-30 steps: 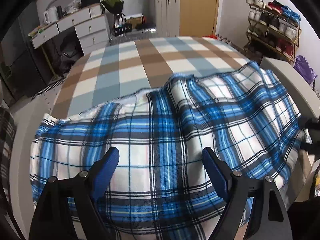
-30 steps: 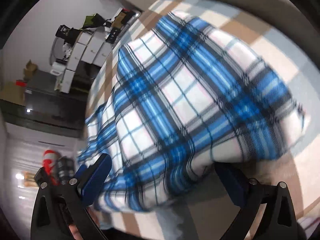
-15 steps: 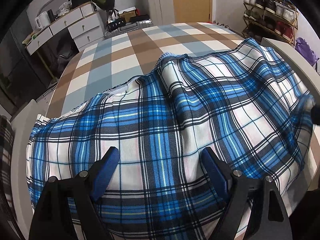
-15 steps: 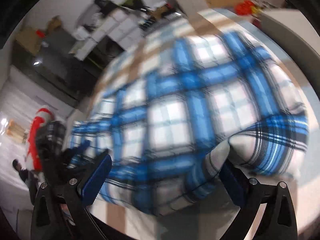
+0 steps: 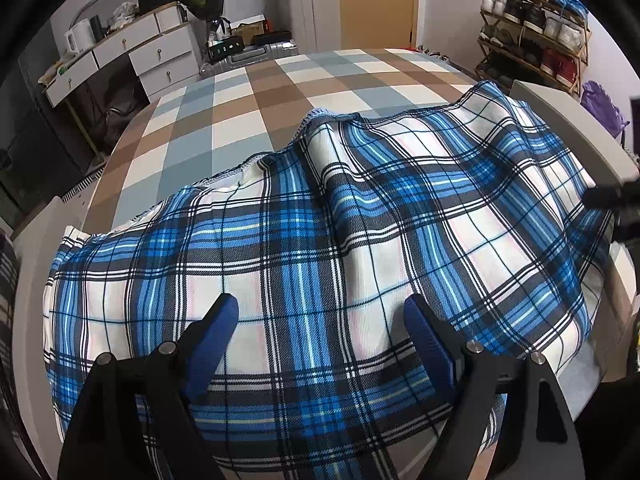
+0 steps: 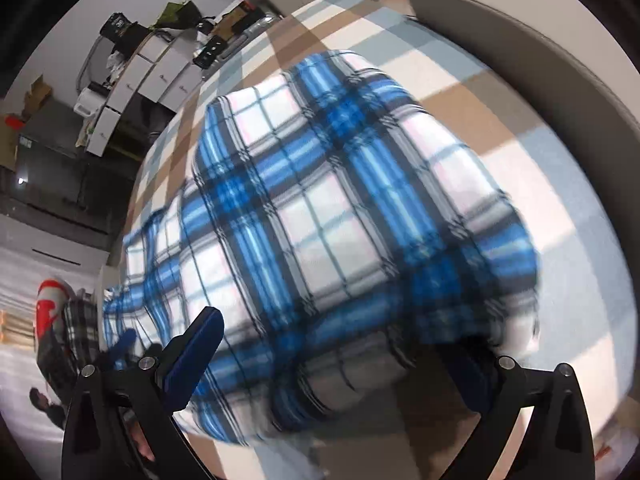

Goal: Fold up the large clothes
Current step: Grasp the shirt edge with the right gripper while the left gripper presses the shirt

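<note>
Across the checked bed (image 5: 256, 120) lies the blue plaid garment (image 5: 360, 248), doubled over once but rumpled. Both the left gripper (image 5: 320, 316) and right gripper (image 6: 340, 344) hover with fingers released, grasping nothing. Smoothing and further folds look left.

A bed under a brown, grey-blue and white checked cover (image 5: 248, 120) fills the room's middle. Beyond it a white drawer desk (image 5: 132, 56) stands against the pale wall on the left, with a white cabinet (image 5: 308, 8) and a wooden door (image 5: 376, 0) further back. On the right, a wooden shoe rack (image 5: 532, 28) holds rows of shoes.
</note>
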Motion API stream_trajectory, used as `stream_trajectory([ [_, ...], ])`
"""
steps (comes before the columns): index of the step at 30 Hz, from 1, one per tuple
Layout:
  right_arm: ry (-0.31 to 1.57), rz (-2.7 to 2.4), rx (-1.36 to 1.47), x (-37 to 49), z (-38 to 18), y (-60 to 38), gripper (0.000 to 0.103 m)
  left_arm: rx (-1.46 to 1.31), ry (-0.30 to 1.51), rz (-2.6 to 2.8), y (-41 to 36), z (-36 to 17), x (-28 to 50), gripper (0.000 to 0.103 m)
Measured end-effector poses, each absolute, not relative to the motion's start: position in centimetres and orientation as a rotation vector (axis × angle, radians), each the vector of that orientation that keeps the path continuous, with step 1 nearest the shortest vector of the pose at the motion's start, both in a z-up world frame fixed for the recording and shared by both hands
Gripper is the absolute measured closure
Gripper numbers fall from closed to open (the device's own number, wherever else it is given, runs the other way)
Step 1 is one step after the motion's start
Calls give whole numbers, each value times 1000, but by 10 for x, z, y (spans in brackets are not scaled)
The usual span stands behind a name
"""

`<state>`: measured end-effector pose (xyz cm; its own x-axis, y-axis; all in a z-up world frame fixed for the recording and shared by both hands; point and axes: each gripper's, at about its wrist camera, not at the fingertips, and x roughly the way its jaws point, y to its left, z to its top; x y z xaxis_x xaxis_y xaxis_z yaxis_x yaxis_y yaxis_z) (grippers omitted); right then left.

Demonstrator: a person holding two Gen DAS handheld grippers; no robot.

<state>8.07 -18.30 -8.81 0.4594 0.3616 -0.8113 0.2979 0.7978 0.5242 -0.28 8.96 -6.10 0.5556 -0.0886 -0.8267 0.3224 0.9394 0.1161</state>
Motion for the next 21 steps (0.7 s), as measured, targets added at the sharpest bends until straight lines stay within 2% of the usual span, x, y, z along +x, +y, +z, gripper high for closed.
stream_trajectory([
  [4, 1002, 68, 708, 88, -83, -171, 0, 288, 950, -242, 87, -62, -4, 22],
  [12, 756, 234, 435, 67, -45, -124, 0, 313, 945, -224, 81, -64, -3, 22],
  [17, 820, 235, 332, 74, -55, -114, 0, 335, 937, -212, 77, -65, -3, 21],
  [21, 903, 163, 429, 78, -71, -137, 0, 343, 931, -214, 77, -65, -4, 21],
])
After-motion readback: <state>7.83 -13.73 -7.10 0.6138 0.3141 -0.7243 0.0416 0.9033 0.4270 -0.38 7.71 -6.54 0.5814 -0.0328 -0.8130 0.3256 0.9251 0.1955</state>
